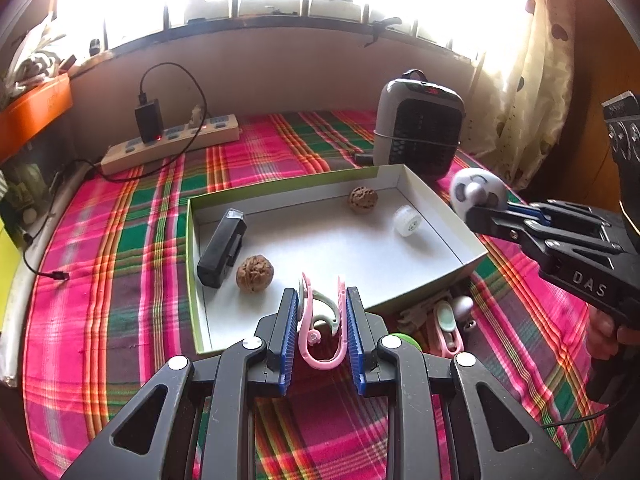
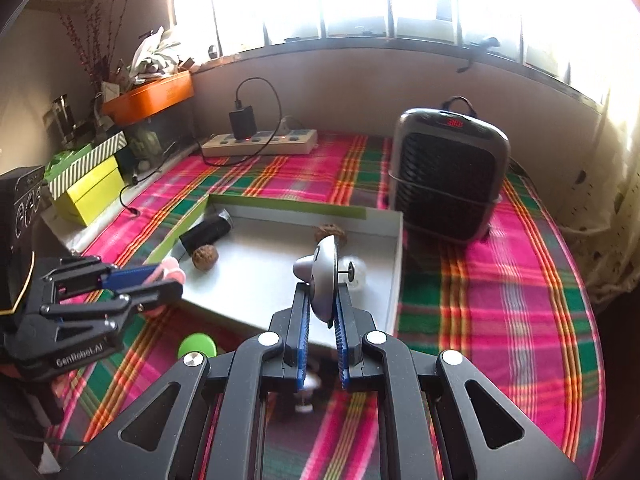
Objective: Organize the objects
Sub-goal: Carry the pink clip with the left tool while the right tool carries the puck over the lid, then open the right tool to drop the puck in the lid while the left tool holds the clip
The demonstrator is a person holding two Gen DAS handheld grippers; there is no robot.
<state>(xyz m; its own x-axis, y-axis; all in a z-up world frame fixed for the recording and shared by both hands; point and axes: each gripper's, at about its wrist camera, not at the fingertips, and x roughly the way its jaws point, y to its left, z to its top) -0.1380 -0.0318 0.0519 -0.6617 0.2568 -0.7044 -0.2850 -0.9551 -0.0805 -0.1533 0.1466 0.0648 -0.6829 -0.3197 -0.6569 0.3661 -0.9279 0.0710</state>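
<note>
Pink plastic shows between the blue pads of the left tongs (image 1: 322,312): they are clamped on a pink clip (image 1: 320,344) with a pale green piece in it, held above the near edge of the white tray (image 1: 440,196). The right tongs (image 2: 323,300) are clenched on a grey-and-white disc toy (image 2: 325,280), held edge-on above the tray's right part.

The left camera shows the disc's white face with dark markings (image 1: 476,192), out past the tray's right wall; the right camera shows only its thin rim and a knob. The left camera alone shows a heap of small things (image 1: 444,320) on the checked cloth (image 1: 132,216) just beside the tray's near right corner, and part of a hand (image 1: 604,336) under the right tongs. The right camera alone shows yellow-green boxes (image 2: 90,192) at the left.

Inside the tray lie a black case (image 1: 222,248), two walnuts, one by the case (image 1: 255,273) and one near the far wall (image 1: 363,199), and a white spool (image 1: 408,221). Behind stand a heater (image 1: 420,128) and a power strip (image 1: 172,146). A green cap (image 2: 198,345) lies on the cloth near the tray.
</note>
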